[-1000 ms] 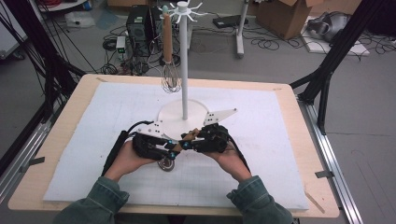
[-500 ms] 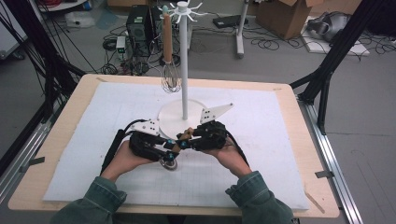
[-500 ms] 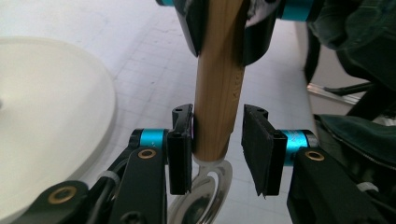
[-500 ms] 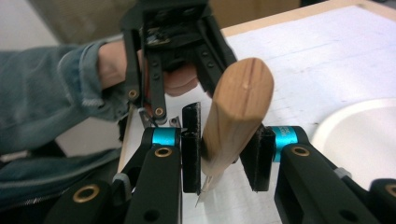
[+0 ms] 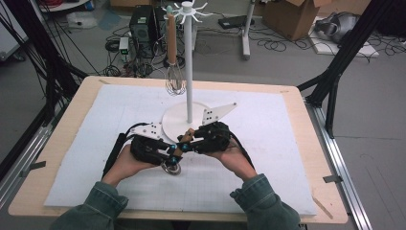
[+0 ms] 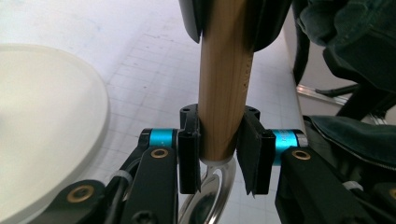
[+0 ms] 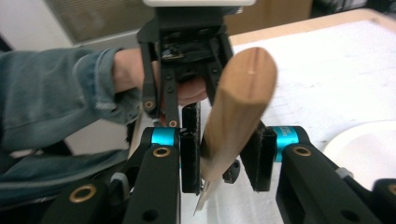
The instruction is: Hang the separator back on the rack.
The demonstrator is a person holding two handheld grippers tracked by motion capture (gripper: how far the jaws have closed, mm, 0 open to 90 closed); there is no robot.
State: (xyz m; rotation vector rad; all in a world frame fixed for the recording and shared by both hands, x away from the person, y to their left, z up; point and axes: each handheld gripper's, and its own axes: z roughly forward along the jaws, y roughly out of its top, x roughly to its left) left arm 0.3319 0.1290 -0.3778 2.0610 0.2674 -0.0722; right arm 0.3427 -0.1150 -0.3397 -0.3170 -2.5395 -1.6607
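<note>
Wooden handle point(image 6: 224, 93), round and pale, stands between the jaws of the left gripper point(image 6: 219, 154); both black pads press its sides near the lower end, where a shiny metal ring point(image 6: 212, 191) of the utensil begins. That gripper's jaws have just been closing, and they now clamp the handle. In the same view the other gripper's jaws flank the handle's upper part at 12 o'clock.

From the right gripper point(image 7: 224, 158) view, the handle's rounded tip point(image 7: 247, 79) leans toward 1 o'clock. It lies against the left-hand pad, while a gap shows at the other pad; whether these jaws truly grip cannot be told, though they stand partly apart around the wood.

Seen from above, both grippers meet nose to nose over the white mat point(image 5: 287, 143), at about 6 o'clock from the white stand point(image 5: 188, 62). The utensil's metal end point(image 5: 171, 165) rests on or just above the mat beneath the left gripper.

The stand's round base point(image 5: 179, 127) lies just beyond the grippers. A whisk point(image 5: 174, 62) with a wooden grip hangs from a hook at the top of the stand, at 9 o'clock from the pole. The desk point(image 5: 81, 96) carries the mat. No container is present on it.
</note>
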